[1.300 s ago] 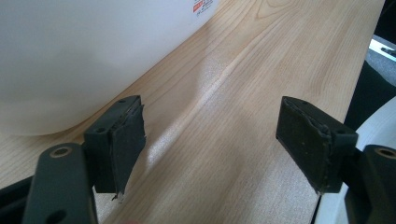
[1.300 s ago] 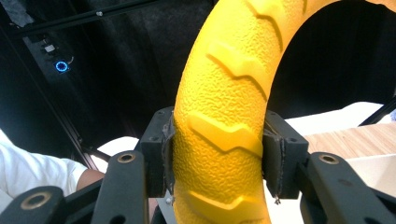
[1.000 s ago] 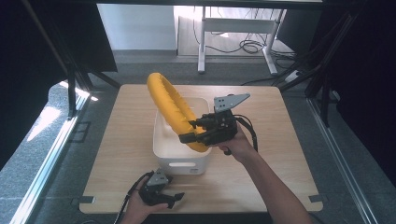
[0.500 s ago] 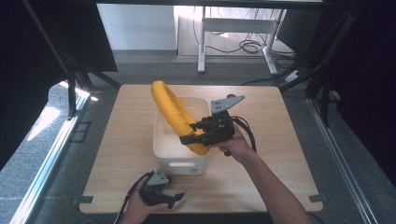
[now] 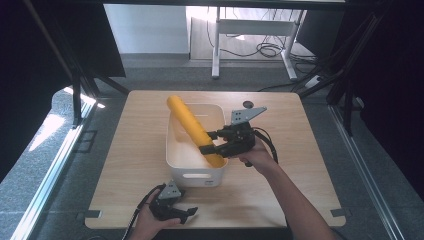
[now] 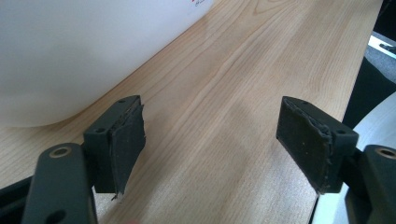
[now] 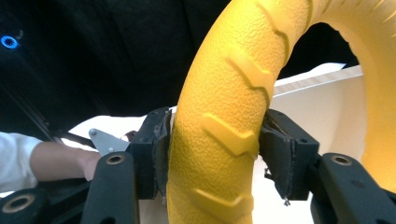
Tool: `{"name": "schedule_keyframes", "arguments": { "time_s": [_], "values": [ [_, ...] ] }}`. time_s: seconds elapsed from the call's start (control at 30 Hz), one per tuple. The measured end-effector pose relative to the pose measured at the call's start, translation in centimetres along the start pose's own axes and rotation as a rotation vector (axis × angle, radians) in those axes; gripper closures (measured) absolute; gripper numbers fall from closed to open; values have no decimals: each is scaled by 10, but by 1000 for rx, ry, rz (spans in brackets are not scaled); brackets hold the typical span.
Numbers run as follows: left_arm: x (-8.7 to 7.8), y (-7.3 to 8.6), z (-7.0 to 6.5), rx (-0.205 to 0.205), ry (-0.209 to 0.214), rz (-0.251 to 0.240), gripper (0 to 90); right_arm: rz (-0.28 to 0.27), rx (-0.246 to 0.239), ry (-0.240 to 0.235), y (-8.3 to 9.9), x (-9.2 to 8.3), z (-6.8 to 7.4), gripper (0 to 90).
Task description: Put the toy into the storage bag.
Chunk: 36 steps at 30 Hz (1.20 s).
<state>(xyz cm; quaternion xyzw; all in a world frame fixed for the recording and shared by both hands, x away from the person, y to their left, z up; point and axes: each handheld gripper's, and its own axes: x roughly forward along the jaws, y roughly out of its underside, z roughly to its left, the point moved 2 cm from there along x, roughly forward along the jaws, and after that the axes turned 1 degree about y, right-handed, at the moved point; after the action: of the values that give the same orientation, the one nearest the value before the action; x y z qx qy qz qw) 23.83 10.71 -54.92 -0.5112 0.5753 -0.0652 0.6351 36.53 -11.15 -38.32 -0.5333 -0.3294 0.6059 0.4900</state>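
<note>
One yellow rubber ring [image 5: 194,131] leans in the white bin [image 5: 176,159] at frame centre. The right gripper [image 5: 218,143] has just been opening, its pads flanking the ring, seemingly without pressing. Lower left, the left gripper [image 5: 184,214] stands apart, empty.

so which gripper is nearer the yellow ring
Right. The right gripper has the yellow ring between its jaws, which have just been opening, over the white bin. The left gripper rests on the table near the person's edge, in front of the bin, jaws open and empty.
</note>
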Motion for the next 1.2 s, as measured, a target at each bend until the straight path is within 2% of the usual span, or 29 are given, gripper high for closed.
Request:
{"name": "schedule_keyframes", "arguments": {
  "time_s": [0.13, 0.33, 0.57, 0.8, 0.9, 0.97, 1.0, 1.2],
  "values": [
    [1, 0, 0, 1, 1, 4, 237, -4, -25, 39, 1, -3, 3, 391],
    [1, 0, 0, -2, 3, 6, 237, -74, -17, 99, 4, -16, 9, 301],
    [1, 0, 0, 0, 4, 7, 237, -118, -1, 167, 18, -39, 12, 287],
    [1, 0, 0, 1, 3, 8, 237, -122, 47, 255, 53, -66, 5, 295],
    [2, 0, 0, -1, 2, 9, 237, -100, 70, 322, 73, -77, 1, 297],
    [2, 0, 0, 0, 3, 10, 237, -93, 83, 335, 80, -80, -1, 298],
    [2, 0, 0, 0, 2, 10, 237, -65, 97, 375, 96, -86, -4, 299],
    [3, 0, 0, -1, 2, 10, 237, -25, 145, 426, 128, -98, -10, 304]
  ]
}}
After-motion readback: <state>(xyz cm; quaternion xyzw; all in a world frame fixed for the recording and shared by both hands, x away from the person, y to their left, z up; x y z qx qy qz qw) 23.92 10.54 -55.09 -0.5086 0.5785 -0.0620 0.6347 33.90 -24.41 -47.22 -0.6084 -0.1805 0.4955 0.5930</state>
